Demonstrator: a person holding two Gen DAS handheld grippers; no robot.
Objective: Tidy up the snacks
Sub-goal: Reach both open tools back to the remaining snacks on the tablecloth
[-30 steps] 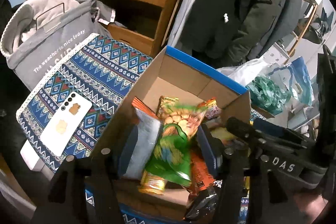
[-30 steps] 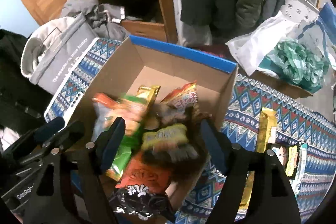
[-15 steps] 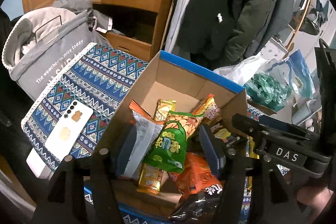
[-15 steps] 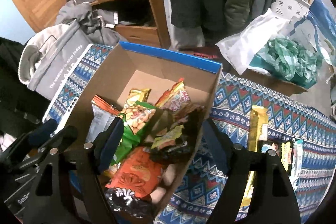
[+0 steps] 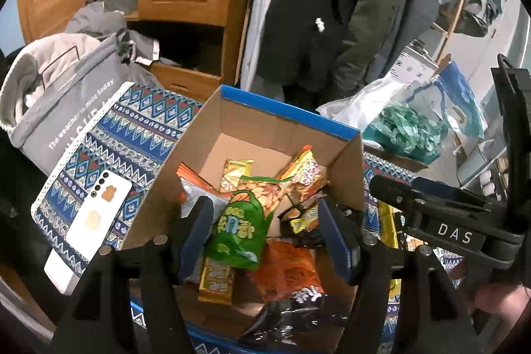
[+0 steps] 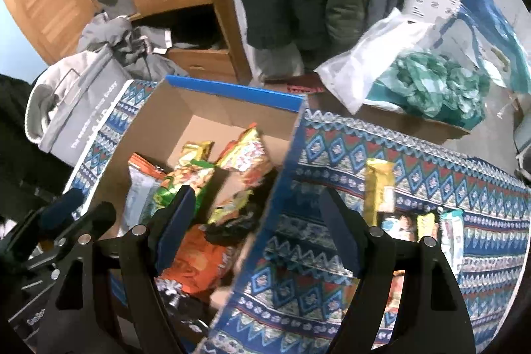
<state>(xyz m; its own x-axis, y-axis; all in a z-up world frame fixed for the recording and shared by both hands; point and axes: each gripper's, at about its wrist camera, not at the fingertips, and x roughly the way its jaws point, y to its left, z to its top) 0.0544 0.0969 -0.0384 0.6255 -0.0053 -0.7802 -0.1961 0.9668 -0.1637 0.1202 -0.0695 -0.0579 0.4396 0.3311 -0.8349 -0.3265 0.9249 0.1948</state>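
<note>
Left gripper (image 5: 265,233) hangs over the cardboard box (image 5: 186,161), its fingers (image 5: 195,231) apart and just been widening; the green snack bag (image 5: 237,231) shows between them but lies loose in the box, not pinched. Right gripper (image 6: 259,231) also has its fingers (image 6: 176,221) spread, nothing held; it straddles the box's right wall, with one finger over the snacks and the other over the cloth. The box sits on the patterned tablecloth (image 6: 415,161) toward the table's left end, flaps up, blue rim at the far side. Inside it: the green bag on top, an orange bag (image 5: 288,267) below it, a black-and-white packet (image 5: 298,311) at the near edge, a yellow bar (image 5: 215,281) beside the orange one, a silver-orange bag (image 5: 192,191) against the left wall, and a yellow-red bag (image 5: 305,168) leaning on the right wall. More snacks lie out on the table right of the box: a tall yellow packet (image 6: 378,188) and a row of small packs (image 6: 428,228) near the right edge. A white phone (image 5: 96,218) lies on the cloth at the table's left corner, next to a grey laundry bag (image 5: 73,102).
</note>
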